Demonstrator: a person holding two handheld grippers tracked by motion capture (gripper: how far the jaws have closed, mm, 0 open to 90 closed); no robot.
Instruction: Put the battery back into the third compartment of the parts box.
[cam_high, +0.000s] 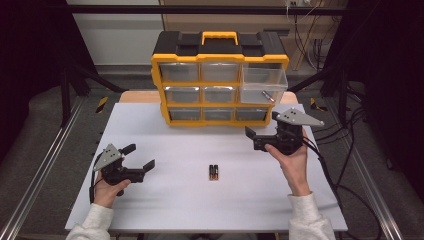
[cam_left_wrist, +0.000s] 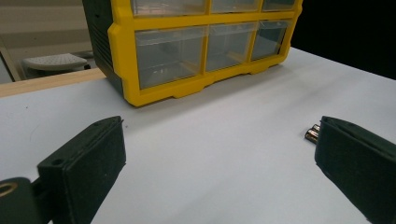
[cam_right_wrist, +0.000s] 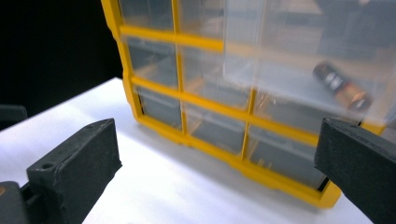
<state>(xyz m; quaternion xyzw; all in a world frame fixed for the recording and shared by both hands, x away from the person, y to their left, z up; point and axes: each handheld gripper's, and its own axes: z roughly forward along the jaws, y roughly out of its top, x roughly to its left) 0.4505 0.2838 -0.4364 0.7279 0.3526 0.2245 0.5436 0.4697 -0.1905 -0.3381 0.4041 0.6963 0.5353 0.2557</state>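
One battery (cam_high: 268, 96) in pulled-out drawer (cam_high: 263, 85); right gripper (cam_high: 262, 131) jaws wide, empty; next: batteries (cam_high: 213, 172) on table (cam_high: 165, 200)

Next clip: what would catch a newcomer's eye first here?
The yellow-and-black drawer cabinet at the far edge of the white table, with its top-right drawer pulled out and one battery inside. Two more batteries lie side by side mid-table, between the open left tool and open right tool.
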